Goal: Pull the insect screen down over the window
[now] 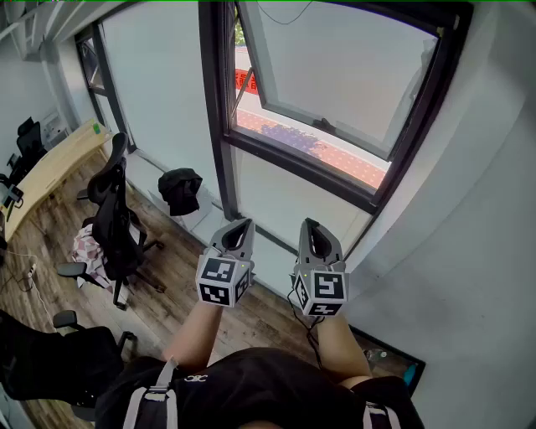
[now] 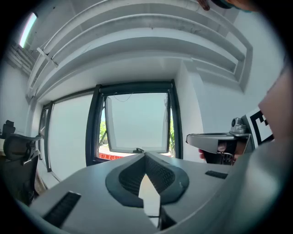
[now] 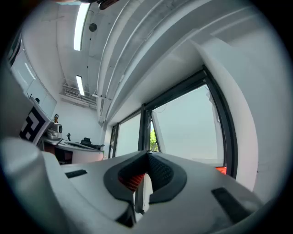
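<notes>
The window (image 1: 219,109) has a dark frame, and its glass sash (image 1: 335,75) is tilted open outward. A thin cord (image 1: 276,17) hangs at the top of the opening; I cannot make out the insect screen itself. My left gripper (image 1: 243,224) and right gripper (image 1: 311,224) are held side by side below the sill, pointing up at the window and touching nothing. Both are shut with nothing between the jaws. The left gripper view shows its closed tips (image 2: 145,155) under the open sash (image 2: 137,123). The right gripper view shows its closed tips (image 3: 147,153) beside the window (image 3: 192,128).
A white wall (image 1: 469,209) stands close on the right. A black bag (image 1: 180,188) lies on the low ledge under the left pane. Black office chairs (image 1: 113,218) and a curved wooden desk (image 1: 50,163) stand to the left on the wood floor.
</notes>
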`<state>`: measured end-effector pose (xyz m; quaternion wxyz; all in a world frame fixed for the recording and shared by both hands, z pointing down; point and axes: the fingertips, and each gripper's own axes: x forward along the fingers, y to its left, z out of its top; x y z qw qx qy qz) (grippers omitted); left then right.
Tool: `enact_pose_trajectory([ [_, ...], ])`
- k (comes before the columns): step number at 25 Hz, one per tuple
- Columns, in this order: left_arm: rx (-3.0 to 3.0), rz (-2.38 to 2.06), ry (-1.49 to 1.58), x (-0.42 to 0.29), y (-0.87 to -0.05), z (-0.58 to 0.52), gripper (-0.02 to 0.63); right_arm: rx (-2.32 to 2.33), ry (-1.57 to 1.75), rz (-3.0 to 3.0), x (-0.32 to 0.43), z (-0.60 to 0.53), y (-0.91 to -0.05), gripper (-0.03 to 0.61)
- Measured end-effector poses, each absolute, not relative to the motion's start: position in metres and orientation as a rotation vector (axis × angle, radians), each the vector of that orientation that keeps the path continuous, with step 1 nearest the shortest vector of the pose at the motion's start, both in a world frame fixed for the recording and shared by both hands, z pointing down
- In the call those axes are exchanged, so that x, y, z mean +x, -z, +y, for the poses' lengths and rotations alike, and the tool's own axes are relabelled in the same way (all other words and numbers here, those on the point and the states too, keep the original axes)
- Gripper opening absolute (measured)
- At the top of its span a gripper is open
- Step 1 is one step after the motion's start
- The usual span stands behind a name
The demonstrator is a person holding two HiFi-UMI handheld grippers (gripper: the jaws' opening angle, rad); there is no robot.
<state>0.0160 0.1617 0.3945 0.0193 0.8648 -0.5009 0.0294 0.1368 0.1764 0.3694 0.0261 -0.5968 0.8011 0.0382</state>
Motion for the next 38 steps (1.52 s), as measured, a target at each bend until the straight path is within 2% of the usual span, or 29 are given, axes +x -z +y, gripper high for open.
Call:
enact_pose_trajectory([
  [12,2.723,-1.539,-0.125,0.013,-0.393,0.183,0.002,-1.858,-0.1,2.462,0.125,0.198,-0.367,0.005],
  [25,2.706,-1.525,-0.117,-0.04,-0.414,0.229,0.0,-1.917,-0.109,2.422,0.088,0.243,-0.378,0.005],
  [38,2.708,-1.524,-0.117,-0.056,-0.424,0.161,0.0,-1.939,-0.134,2.458,0.075,0.176,-0.401,0.005],
])
